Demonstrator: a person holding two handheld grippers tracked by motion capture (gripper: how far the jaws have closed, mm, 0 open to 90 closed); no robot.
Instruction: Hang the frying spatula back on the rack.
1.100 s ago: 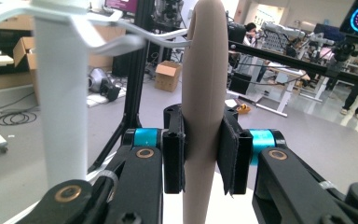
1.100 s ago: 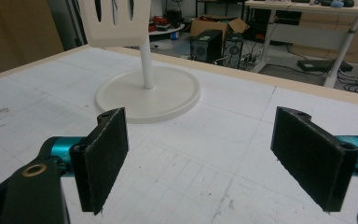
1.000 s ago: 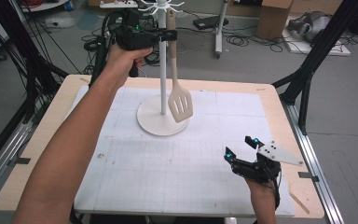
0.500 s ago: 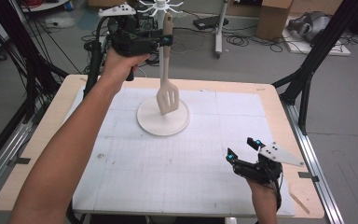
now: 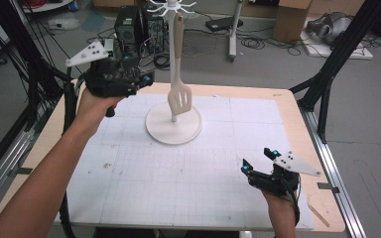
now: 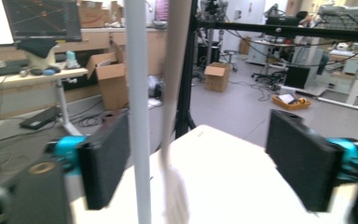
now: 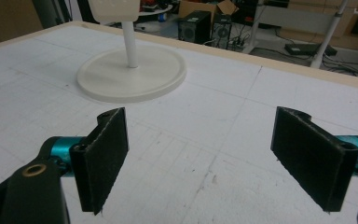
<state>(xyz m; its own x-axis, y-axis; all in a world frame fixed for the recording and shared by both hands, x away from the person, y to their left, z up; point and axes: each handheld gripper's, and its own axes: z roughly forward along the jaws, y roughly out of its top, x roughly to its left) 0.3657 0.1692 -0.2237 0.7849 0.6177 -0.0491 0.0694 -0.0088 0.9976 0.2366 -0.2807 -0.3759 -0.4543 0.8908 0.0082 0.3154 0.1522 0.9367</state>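
- One slotted spatula (image 5: 180,99) hangs from the hook crown (image 5: 171,6) at the top of the white stand's pole (image 5: 173,74); its head dangles just above the round base (image 5: 173,126), at the far middle of the table (image 5: 188,188).
- Your left gripper (image 5: 129,79) sits up high, left of the pole and apart from the spatula handle, jaws spread wide with nothing between the pads.
- From the left gripper view, the pole (image 6: 137,112) and the pale handle (image 6: 172,93) stand side by side between the open jaws, pole closer to the left pad (image 6: 105,158). Neither looks touched, but that view is blurred.
- Your right gripper (image 5: 263,168) rests low at the near right of the table, jaws wide, empty. Its own view shows the base (image 7: 130,70) well ahead.
- Handling guess: spatula looks like light plastic or silicone, with a stiff handle and maybe a slightly flexy head. It's smooth, so it could slip or swing.
- It hangs free, so it will likely sway if you nudge it. Go slow near it.
- Best hold: mid to upper handle, flat faces against the pads, clear of the pole. Avoid the slotted head, since it's thin with poor purchase.
- Pole sits just beside the handle, so you risk clamping both. Offset toward the handle before closing.
- Stand looks light too, so a sideways pull could tip it. Lift up off the hook first.
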